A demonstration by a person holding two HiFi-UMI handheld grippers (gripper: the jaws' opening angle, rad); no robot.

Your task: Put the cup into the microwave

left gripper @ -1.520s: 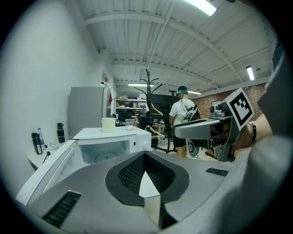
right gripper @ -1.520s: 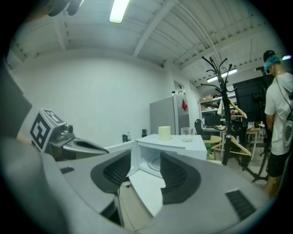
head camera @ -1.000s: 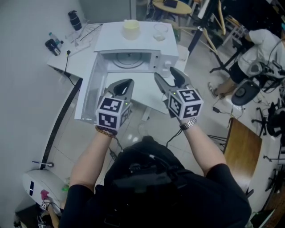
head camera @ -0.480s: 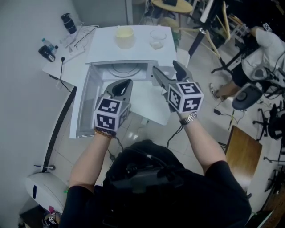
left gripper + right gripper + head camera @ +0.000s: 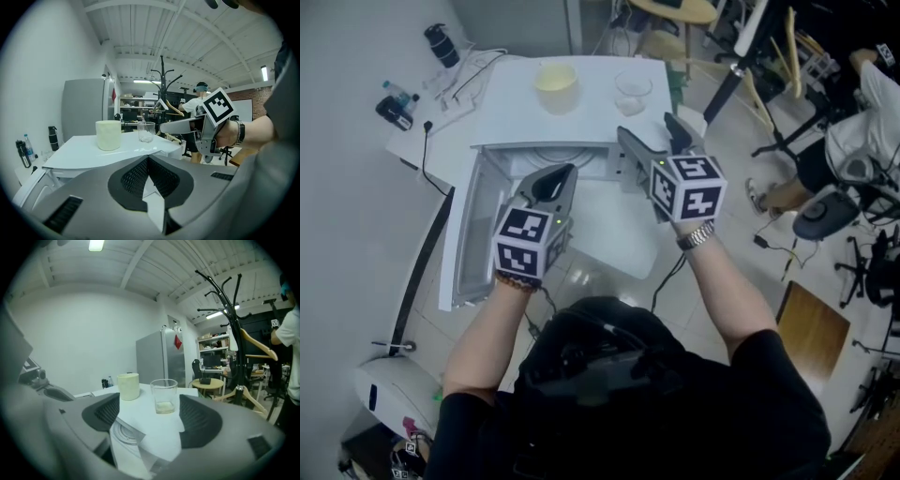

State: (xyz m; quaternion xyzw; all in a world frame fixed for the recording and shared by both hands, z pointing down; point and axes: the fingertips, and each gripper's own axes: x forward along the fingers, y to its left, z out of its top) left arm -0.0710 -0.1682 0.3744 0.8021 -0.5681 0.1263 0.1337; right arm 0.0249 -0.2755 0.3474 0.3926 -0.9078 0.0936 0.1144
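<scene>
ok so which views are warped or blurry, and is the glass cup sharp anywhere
Head view: sharp, evenly lit. Left gripper view: heavy fisheye, black corners, the left gripper soft up close with jaws shut. Right gripper view: same fisheye, ceiling lamp blown out, glass cup fairly crisp beyond the right gripper, jaws opening, empty.

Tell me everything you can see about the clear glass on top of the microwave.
The clear glass is a short, straight-sided tumbler, see-through, with a thick base and what looks like a little pale residue at the bottom. It stands upright on the white top of the microwave, beside the cream cup but apart from it. Nothing touches it; the right gripper, jaws opening, is short of it.
</scene>
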